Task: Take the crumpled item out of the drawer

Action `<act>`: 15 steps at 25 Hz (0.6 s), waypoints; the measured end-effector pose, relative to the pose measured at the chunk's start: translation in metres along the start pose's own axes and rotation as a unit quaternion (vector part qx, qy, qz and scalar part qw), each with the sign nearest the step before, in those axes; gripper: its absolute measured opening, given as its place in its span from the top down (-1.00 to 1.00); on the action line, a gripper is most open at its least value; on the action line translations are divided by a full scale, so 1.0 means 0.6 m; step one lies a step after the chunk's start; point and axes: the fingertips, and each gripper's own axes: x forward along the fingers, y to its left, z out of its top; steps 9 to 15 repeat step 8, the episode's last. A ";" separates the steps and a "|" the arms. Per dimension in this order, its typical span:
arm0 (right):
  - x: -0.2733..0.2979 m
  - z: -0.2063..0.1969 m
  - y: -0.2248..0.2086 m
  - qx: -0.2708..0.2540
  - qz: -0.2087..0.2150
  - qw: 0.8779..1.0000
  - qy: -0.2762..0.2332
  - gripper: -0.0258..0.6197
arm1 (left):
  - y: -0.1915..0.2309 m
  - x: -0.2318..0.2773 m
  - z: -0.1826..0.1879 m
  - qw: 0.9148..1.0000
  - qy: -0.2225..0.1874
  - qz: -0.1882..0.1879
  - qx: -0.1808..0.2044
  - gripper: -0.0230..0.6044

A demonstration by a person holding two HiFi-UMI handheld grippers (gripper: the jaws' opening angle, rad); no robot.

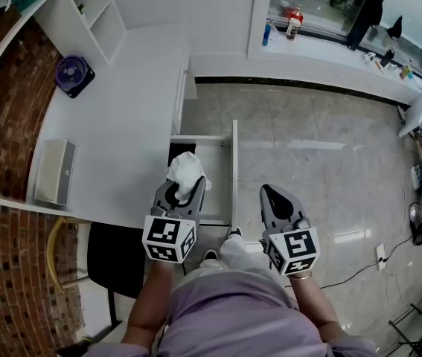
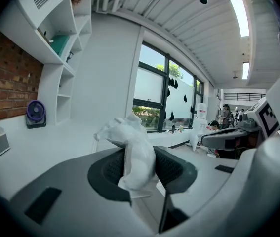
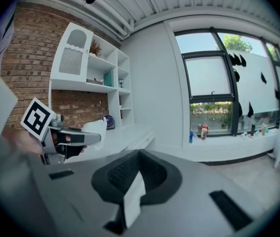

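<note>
Starting far left of the left jaws: purple fan (image 1: 74, 75) and pale box (image 1: 54, 173) on white desk (image 1: 129, 117), well apart from each other and from both grippers. Clamping crumpled white wad (image 1: 187, 171) in left gripper (image 1: 183, 188), jaws clenched on its lower part, ridged pads pressed to both sides, rumpled top bulging up past the tips. Holding that wad out of open drawer (image 1: 234, 166), above it, with the drawer's inside just beyond and below the jaw tips; cannot tell what else lies in there, hidden behind wad and gripper. Moving right: drawer front between the two sets of jaws, nearer the left ones. Carrying nothing in right gripper (image 1: 272, 194), jaws closed to a point with no thing between them, tips over grey floor (image 1: 315, 162) just right of the drawer front. Looking along the right jaws: left gripper and wad off to their left at about the same height, shelves (image 3: 88, 78) behind. Ending far beyond the right jaws with bottles (image 1: 291, 22) on window sill (image 1: 322, 47).
</note>
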 end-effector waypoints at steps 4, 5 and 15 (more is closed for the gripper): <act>0.003 -0.001 -0.001 0.000 0.002 1.000 0.001 0.91 | 0.002 0.003 -0.001 1.000 0.001 0.002 0.000 0.50; 0.004 -0.002 -0.001 -0.001 0.003 1.000 0.002 0.91 | 0.002 0.003 -0.002 1.000 0.001 0.002 0.000 0.50; 0.008 -0.004 -0.001 -0.003 0.006 1.000 0.003 0.91 | 0.004 0.006 -0.003 1.000 0.003 0.003 -0.001 0.50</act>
